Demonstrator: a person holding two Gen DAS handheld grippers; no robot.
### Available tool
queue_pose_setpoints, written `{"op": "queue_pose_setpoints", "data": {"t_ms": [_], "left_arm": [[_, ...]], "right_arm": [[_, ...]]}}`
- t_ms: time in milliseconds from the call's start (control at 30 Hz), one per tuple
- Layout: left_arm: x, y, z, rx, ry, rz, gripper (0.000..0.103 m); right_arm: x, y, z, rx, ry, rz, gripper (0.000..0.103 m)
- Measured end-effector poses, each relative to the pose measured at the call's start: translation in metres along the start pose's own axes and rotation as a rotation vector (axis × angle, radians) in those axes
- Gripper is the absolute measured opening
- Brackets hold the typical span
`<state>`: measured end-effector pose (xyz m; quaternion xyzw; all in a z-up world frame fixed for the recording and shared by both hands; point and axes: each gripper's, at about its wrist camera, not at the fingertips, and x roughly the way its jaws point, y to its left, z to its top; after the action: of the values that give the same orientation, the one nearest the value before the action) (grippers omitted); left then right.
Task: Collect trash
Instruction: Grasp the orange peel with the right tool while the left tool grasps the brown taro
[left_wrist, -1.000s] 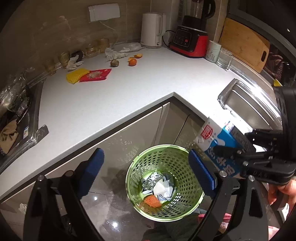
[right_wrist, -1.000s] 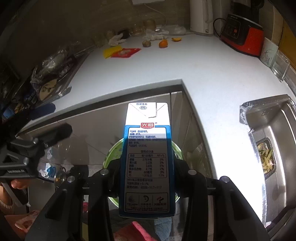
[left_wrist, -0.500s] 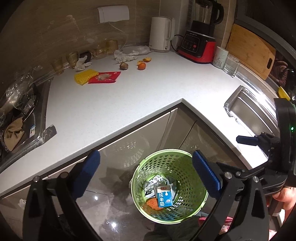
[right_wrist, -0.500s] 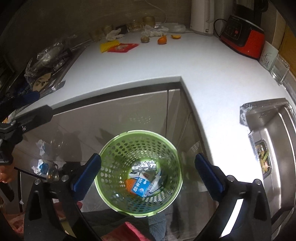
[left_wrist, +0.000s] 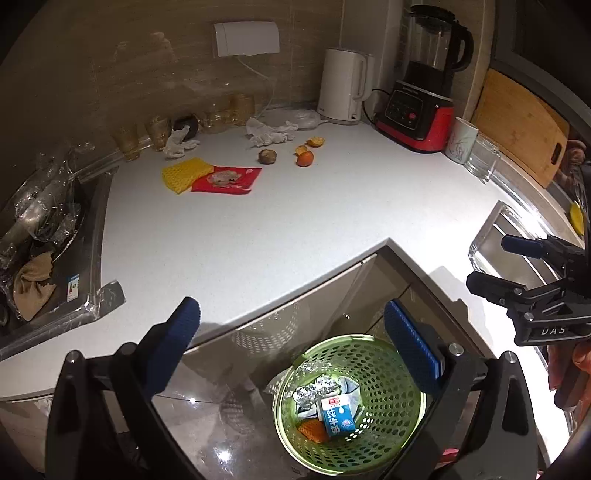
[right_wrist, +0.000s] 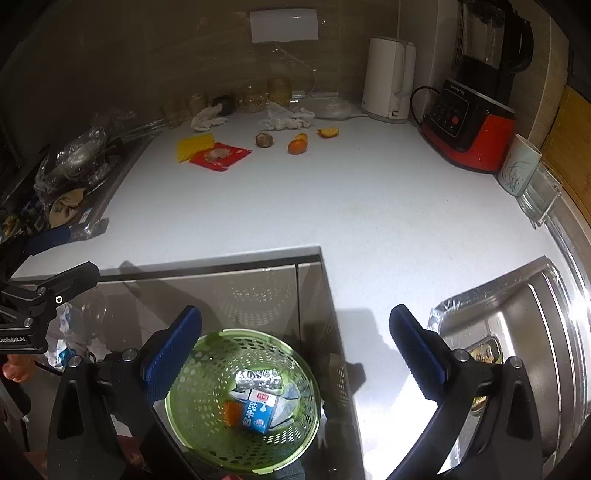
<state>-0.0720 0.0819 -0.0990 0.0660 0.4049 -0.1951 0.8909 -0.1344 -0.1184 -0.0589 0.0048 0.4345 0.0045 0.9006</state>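
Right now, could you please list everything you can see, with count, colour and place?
basket: one, green, on the floor.
milk carton: one, blue-white, inside basket.
foil: one, silver, inside basket.
wrapper: one, red, on counter.
sponge: one, yellow, beside wrapper.
orange: one, near peel bits.
kettle: one, white, at back.
blender: one, red-black, right of kettle.
left gripper: fingers blue, open.
right gripper: fingers blue, open.

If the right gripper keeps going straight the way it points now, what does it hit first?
Probably the bare white countertop; the right gripper is open and nothing lies between its fingers. The red wrapper and orange sit farther back. Depth unclear.
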Motion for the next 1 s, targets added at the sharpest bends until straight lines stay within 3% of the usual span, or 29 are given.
{"op": "queue_pose_setpoints", "data": {"t_ms": [500,767,1000], "left_arm": [[0.064,0.032,0.078,-0.082,-0.027,0.102,0.095],[0.110,0.042,0.112,-0.117,-0.019,0.108,0.095],[0.145,0.049,0.126,-0.132,-0.005,0.113,0.095]], "right_arm": [[0.082,-0.015,0.107,-0.056,-0.030,0.076,0.101],[0.157,-0.024,0.162,-0.111,-0.032,0.104,0.101],[0.234,-0.027,0.200,-0.187,-0.018,0.184,0.100]]}}
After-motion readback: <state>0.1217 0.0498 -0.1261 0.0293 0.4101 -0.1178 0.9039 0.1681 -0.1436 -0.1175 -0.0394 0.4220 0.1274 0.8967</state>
